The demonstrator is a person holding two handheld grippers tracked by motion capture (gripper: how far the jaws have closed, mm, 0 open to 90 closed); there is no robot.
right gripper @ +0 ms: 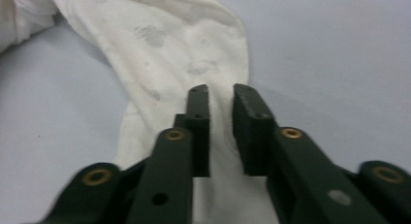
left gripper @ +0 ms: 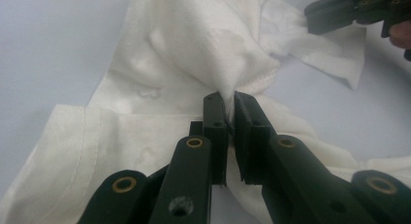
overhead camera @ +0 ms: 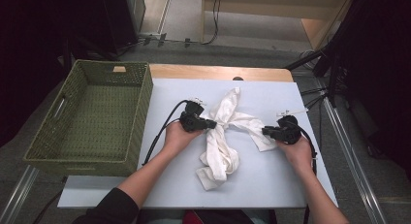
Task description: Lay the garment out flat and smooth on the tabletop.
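Jaws of L gripper point(left gripper: 229, 107) pinch a bunched fold of cloth point(overhead camera: 220, 136) mid-table point(overhead camera: 271, 185); R gripper point(right gripper: 220, 95) jaws nearly closed, clamping cloth's right end. Basket point(overhead camera: 92, 117) sits left.

We see a white cloth point(overhead camera: 220, 136), crumpled and twisted into a rough X on the pale tabletop. One strip runs away from us, another spreads right, and a bunched, folded end lies nearest us. Faint damp-looking marks spot it.
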